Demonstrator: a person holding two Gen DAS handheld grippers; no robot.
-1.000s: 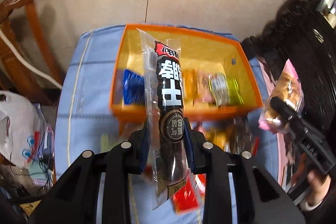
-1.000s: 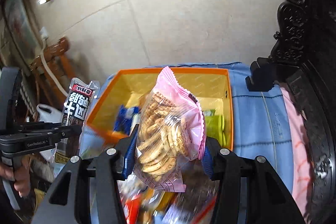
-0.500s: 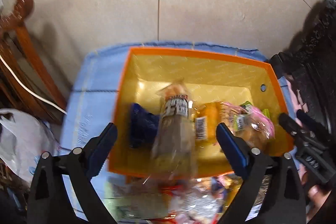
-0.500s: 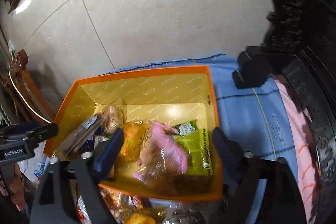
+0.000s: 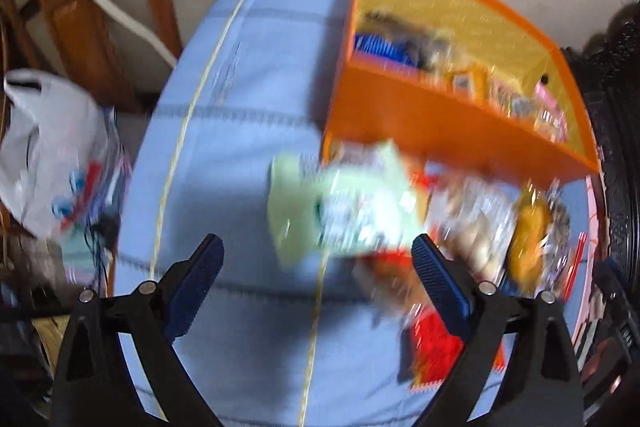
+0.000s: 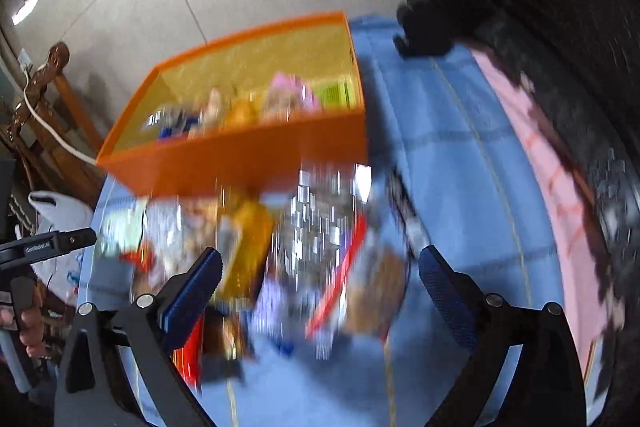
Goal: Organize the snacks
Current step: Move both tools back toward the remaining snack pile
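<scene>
- Left gripper [image 5: 316,259]: jaws spread wide and holding nothing; they have just been opening. A pale green packet [image 5: 332,207] lies just ahead, between the fingers' lines, its long axis crosswise to them.
- Right gripper [image 6: 320,263]: its jaws have also just been opening and now stand wide, empty, over the right part of the loose snack pile [image 6: 280,247]; a yellow packet [image 6: 244,251] lies by its left finger, long axis roughly along the fingers.
- Beyond the pile stands the orange box [image 6: 240,155], already holding several snacks, on the blue cloth [image 5: 224,131].
- By my reading the green packet is the left gripper's, being nearer it.
</scene>
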